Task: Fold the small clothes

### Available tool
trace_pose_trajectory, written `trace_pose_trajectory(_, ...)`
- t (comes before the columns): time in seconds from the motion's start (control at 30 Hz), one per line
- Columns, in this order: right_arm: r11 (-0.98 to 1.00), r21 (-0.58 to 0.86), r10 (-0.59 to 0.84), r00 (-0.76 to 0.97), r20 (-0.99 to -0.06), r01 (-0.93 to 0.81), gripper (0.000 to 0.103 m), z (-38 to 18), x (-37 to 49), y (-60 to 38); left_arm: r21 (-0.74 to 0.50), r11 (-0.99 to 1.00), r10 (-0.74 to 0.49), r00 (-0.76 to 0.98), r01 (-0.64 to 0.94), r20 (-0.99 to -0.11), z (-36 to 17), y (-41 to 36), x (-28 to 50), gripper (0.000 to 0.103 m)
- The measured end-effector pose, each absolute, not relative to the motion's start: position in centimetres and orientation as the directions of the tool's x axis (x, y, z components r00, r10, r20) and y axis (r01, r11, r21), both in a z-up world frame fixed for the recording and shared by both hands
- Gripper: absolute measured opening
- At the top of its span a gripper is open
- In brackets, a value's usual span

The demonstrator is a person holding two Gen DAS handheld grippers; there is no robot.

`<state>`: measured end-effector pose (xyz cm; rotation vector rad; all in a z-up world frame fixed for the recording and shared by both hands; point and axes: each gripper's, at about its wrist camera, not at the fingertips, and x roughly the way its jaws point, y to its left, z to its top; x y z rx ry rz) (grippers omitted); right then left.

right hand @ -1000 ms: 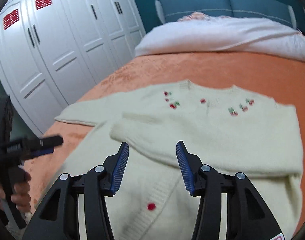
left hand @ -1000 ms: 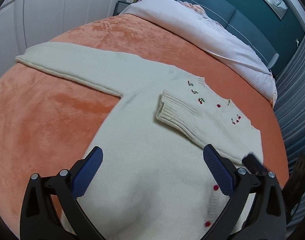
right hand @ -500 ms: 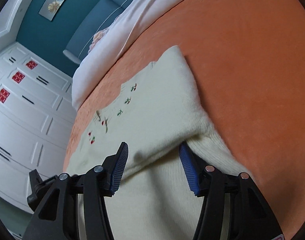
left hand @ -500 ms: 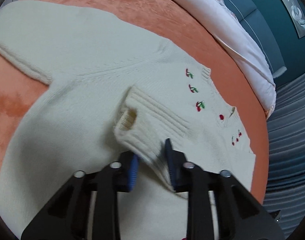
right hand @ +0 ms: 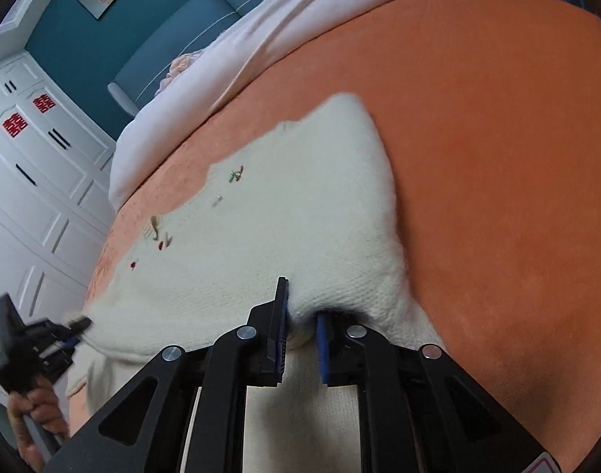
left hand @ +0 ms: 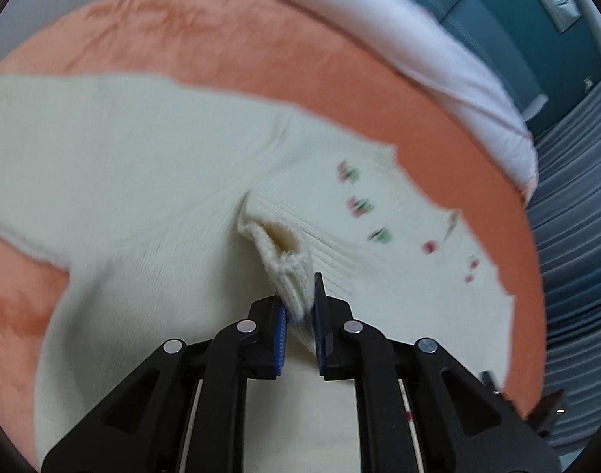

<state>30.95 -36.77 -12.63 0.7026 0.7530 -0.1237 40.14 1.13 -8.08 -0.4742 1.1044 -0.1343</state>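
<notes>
A cream knit cardigan (left hand: 150, 181) with small cherry embroidery lies spread on an orange blanket (left hand: 229, 47); it also shows in the right wrist view (right hand: 284, 228). One sleeve is folded across the chest. My left gripper (left hand: 299, 317) is shut on that sleeve's ribbed cuff (left hand: 288, 272), which bunches up between the pads. My right gripper (right hand: 300, 329) is shut on the folded edge of the sleeve (right hand: 339, 295) near the cardigan's right side. The left gripper (right hand: 69, 325) also shows at the far left of the right wrist view, held by a hand.
The orange blanket (right hand: 497, 157) covers the bed. A white duvet (left hand: 399, 35) lies along the head of the bed by a teal headboard (right hand: 174, 31). White wardrobe doors (right hand: 32, 181) stand at the left.
Both grippers have closed: the left on the sleeve cuff, the right on the sleeve's folded edge. The left gripper's view has blurred with motion and the cuff has lifted.
</notes>
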Motion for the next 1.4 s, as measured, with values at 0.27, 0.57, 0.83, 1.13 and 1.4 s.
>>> trace_pose_trajectory(0.27, 0.843, 0.408, 0.065, 0.686, -0.725, 0.352, 0.013, -12.2, 31.1, -36.0, -0.567, 0.804, -0.411, 0.523, -0.177, -0.747, -8.8, 3.5, 37.7, 0.019)
trace_pose_trajectory(0.57, 0.932, 0.303, 0.079, 0.709, -0.701, 0.196, 0.026, -8.1, 20.1, -27.1, -0.479, 0.755, -0.096, 0.648, -0.448, -0.756, -6.2, 21.9, 33.0, 0.073)
trace_pose_trajectory(0.83, 0.949, 0.310, 0.194, 0.649, -0.735, 0.067, 0.045, -8.8, 11.8, -19.6, -0.439, 0.617, 0.075, 0.604, -0.654, -0.794, -6.9, 34.4, 36.2, 0.062)
trace_pose_trajectory(1.13, 0.927, 0.364, 0.223, 0.648, -0.728, 0.090, 0.049, -8.0, 11.0, -19.5, -0.419, 0.836, 0.007, 0.772, -0.353, -0.636, 4.1, 24.2, 39.2, 0.008)
trace_pose_trajectory(1.4, 0.908, 0.387, 0.191, 0.666, -0.721, 0.160, 0.050, -8.3, 11.0, -21.8, -0.372, 0.902, -0.426, 0.598, 0.220, -0.679, 3.8, -5.0, 34.7, 0.026)
